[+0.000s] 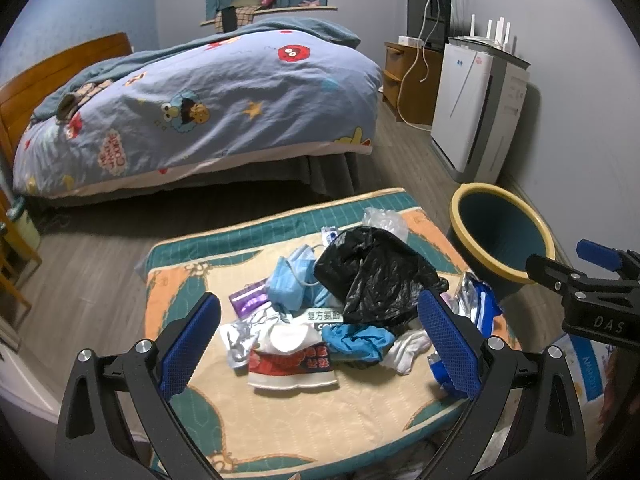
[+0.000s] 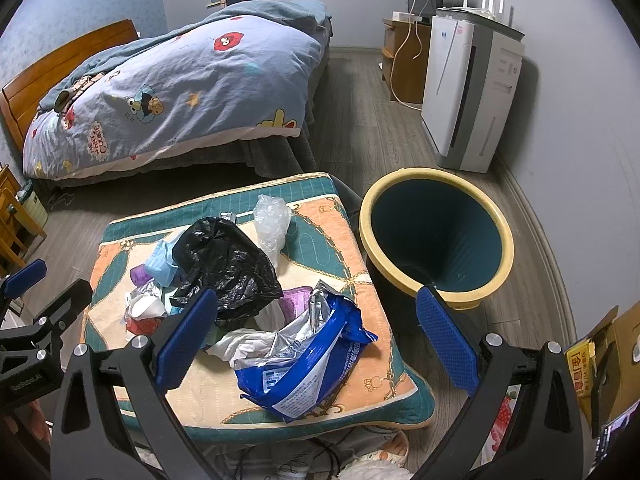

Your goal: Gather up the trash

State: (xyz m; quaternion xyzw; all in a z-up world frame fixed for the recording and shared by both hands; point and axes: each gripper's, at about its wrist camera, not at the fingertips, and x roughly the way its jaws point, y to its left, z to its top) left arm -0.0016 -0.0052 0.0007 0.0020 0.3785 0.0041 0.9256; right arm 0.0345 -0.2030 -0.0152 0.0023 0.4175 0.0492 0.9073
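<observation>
Both the left gripper (image 1: pixel 320 344) and the right gripper (image 2: pixel 316 342) hover wide open and empty-handed over a heap of trash at frame centre on a quilted cushion (image 2: pixel 332 240), the empty ribbed, yellow-rimmed bin (image 2: pixel 436 236) waiting at right. The crinkly black bag (image 2: pixel 228 264), limp blue masks (image 1: pixel 292 280) and slick foil-lined blue pouch (image 2: pixel 304 364) could likely slide from the pads or drag neighbours off the soft cushion.
</observation>
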